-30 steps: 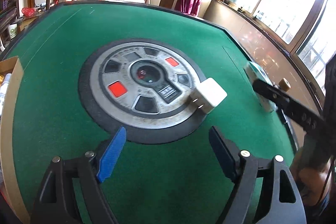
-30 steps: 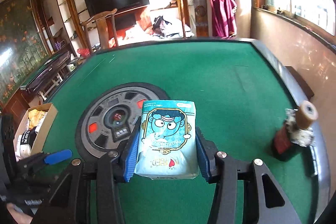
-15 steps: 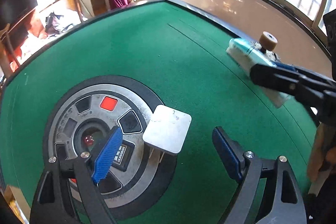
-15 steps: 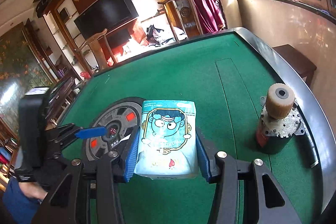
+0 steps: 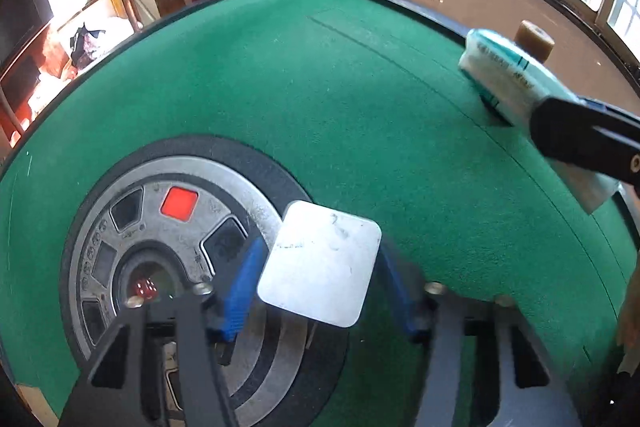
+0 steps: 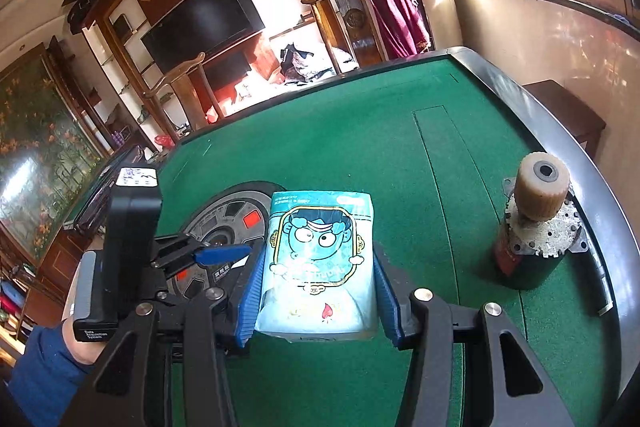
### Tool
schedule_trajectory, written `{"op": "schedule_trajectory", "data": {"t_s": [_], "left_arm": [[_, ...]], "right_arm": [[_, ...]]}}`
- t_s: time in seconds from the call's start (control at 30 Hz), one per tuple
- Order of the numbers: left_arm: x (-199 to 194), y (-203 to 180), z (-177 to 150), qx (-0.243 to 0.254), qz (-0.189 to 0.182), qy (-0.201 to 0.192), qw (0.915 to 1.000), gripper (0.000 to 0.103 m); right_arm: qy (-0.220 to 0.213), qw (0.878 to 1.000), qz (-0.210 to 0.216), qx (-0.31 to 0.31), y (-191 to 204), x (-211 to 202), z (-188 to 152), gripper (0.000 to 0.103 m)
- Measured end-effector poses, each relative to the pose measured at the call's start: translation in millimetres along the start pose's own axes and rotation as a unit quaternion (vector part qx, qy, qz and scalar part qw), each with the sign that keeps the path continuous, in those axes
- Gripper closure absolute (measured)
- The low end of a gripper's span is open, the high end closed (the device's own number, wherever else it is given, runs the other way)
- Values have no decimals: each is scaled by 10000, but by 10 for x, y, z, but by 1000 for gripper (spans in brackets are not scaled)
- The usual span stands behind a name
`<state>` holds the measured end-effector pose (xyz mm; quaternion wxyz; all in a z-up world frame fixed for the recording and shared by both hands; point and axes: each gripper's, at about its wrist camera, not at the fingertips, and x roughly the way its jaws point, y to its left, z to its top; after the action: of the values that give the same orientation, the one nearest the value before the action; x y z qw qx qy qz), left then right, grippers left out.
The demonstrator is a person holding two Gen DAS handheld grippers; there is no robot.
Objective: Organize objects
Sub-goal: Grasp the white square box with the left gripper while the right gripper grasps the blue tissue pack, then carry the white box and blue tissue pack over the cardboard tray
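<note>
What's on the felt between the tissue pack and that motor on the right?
Nothing: in the right wrist view, only bare green felt separates the tissue pack from the motor.

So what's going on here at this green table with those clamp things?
A person is tidying up with a handheld gripper in each hand. The right gripper is clamped on a blue tissue pack with a cartoon face. The left gripper has just been closing its jaws around a white charger block at the edge of the round metal panel in the table. A small motor stands near the table's rim.
</note>
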<state>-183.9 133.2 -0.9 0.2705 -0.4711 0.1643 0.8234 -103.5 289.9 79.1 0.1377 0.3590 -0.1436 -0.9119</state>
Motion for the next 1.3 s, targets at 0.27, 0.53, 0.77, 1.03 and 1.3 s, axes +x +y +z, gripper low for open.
{"op": "schedule_trajectory", "data": {"t_s": [0.27, 0.53, 0.77, 1.03, 1.3], "left_arm": [[-129, -131, -190, -468, 447, -266, 9975, 59], [-386, -181, -635, -1303, 597, -330, 9891, 60], [-680, -172, -1023, -1664, 547, -410, 9837, 60], [-964, -163, -1397, -2039, 464, -634, 9758, 60], [-1348, -121, -1603, -2214, 504, -1002, 9687, 59]], "right_arm": [[67, 10000, 2, -59, 12, 35, -21, 50], [179, 9996, 6, -234, 103, 93, -74, 50], [273, 9983, 2, -517, 270, 152, -148, 50], [372, 9954, 85, -884, 500, 200, -254, 50], [426, 9919, 129, -1188, 731, 214, -370, 50]]}}
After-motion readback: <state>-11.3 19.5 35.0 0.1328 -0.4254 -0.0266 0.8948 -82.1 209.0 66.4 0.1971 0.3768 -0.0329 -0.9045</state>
